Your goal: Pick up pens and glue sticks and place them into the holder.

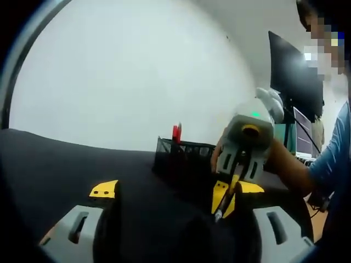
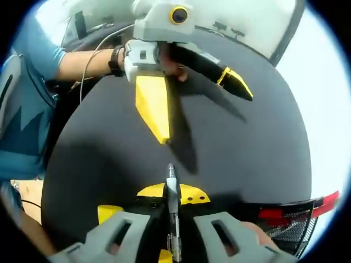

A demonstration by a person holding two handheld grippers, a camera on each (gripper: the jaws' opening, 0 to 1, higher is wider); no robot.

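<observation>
Table (image 1: 66, 164) of dark surface lies under the left gripper (image 1: 173, 219), whose fingers stand wide apart, holding nothing. Just beyond, the black mesh holder (image 1: 184, 156) carries a red pen (image 1: 176, 132). To the right, the right gripper (image 2: 171, 200) clamps a silver pen (image 2: 172, 211) between closed fingers.

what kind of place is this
Probably an office or lab workstation: a round black-covered table, dark computer monitors behind it against a plain white wall, and a black mesh desk holder.
</observation>
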